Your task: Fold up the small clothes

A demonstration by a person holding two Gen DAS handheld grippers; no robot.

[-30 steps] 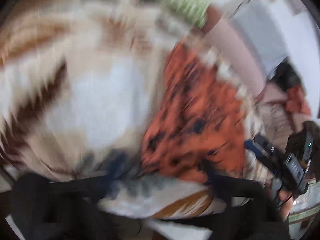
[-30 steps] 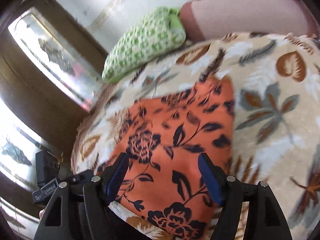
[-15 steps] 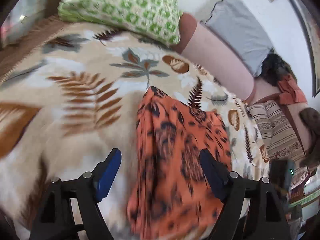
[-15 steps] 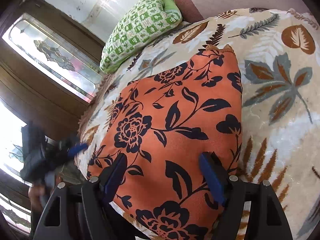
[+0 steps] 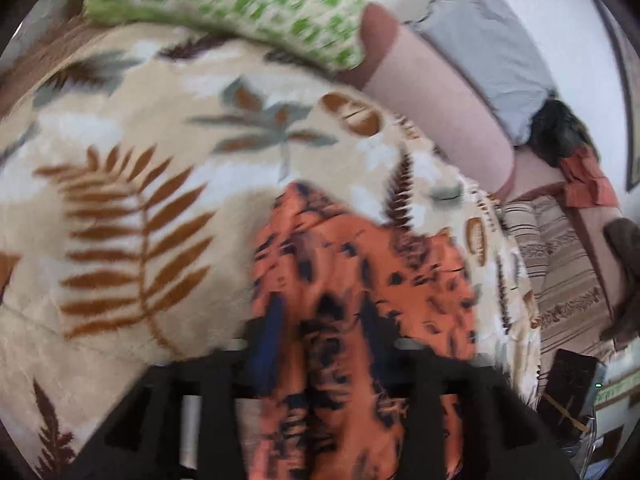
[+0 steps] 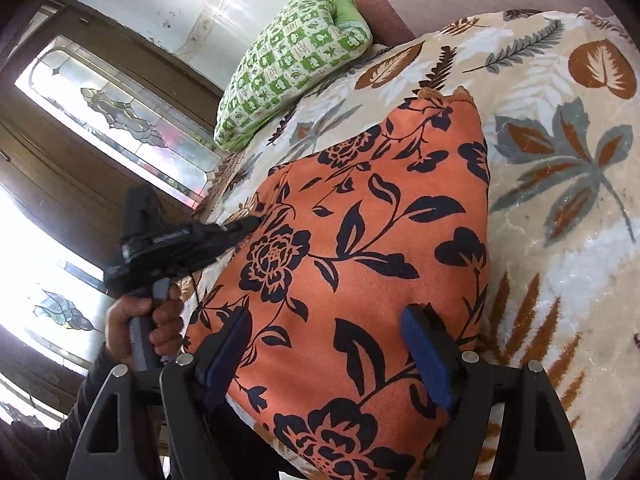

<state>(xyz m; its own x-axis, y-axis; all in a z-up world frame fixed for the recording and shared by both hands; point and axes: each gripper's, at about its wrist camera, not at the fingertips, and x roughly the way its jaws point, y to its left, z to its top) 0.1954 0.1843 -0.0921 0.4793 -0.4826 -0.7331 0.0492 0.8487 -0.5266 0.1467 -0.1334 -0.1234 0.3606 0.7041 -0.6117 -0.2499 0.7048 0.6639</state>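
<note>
- The orange flowered garment point(image 6: 360, 264) lies spread on the leaf-print blanket point(image 6: 560, 208), directly ahead of and under my right gripper point(image 6: 328, 356). Its near hem runs between my two right pads and past them toward me.
- My right jaws stand wide apart above the cloth. Neither pad presses on it, so nothing is held on that side.
- My left gripper point(image 5: 320, 336) comes at the garment's left edge. Its jaws are closing, and a ridge of orange cloth point(image 5: 332, 320) stands up between the fingers. The view is blurred, so I cannot tell whether the pads have caught the cloth yet.
- From the right-wrist view, my left gripper point(image 6: 248, 224) has its tips at that edge, well ahead and left of my right fingers, with my hand point(image 6: 144, 320) on its handle.
- I judge the cloth thin, light and limp. It shows no stiffness, so it should sag from any single pinch and fold wherever it is carried.
- It looks smooth, so I expect it to slip out of a shallow bite. I would take it deep, with the edge doubled inside the pads.
- The best holds seem to be the two near corners, one per gripper, so the hem stays taut when lifted over.
- The plush blanket may drag on the underside, so lifting should beat sliding.
- Nothing here is fragile; a firm pinch should do no harm.
</note>
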